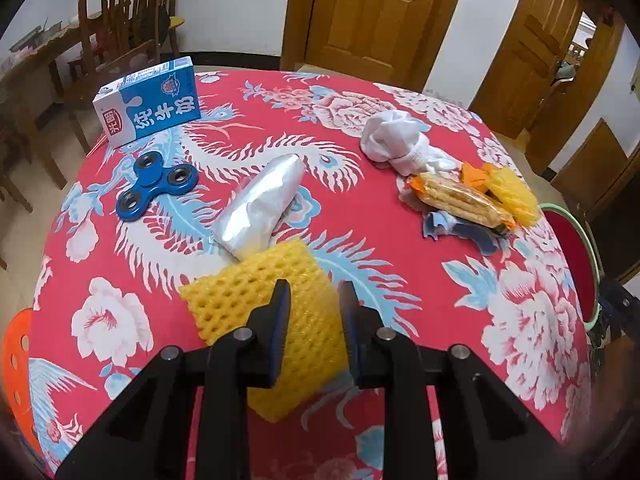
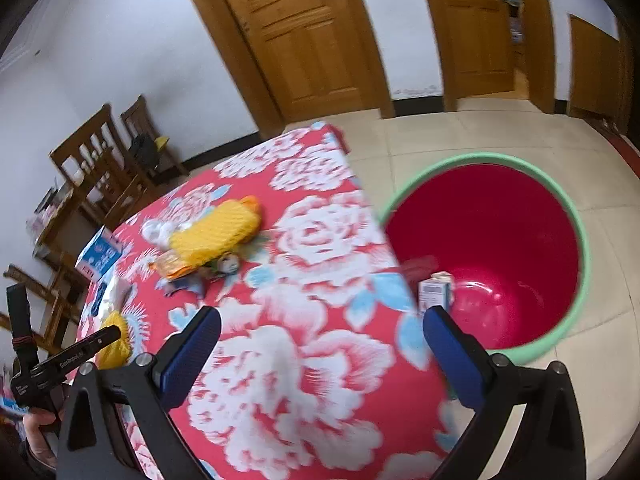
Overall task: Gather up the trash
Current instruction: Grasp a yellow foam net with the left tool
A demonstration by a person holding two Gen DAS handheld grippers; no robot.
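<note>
My left gripper is shut on a yellow foam net sleeve near the table's front edge. Behind it lie a silver foil wrapper, a crumpled white tissue, a cracker packet, a second yellow foam net and a blue scrap. My right gripper is open and empty above the table's right corner. Beside the table stands a red bucket with a green rim, and a small carton lies inside it. The trash pile shows in the right wrist view.
A blue milk carton and a blue fidget spinner sit at the table's far left. The table has a red flowered cloth. Wooden chairs stand behind on the left, and wooden doors behind. An orange stool is at the left.
</note>
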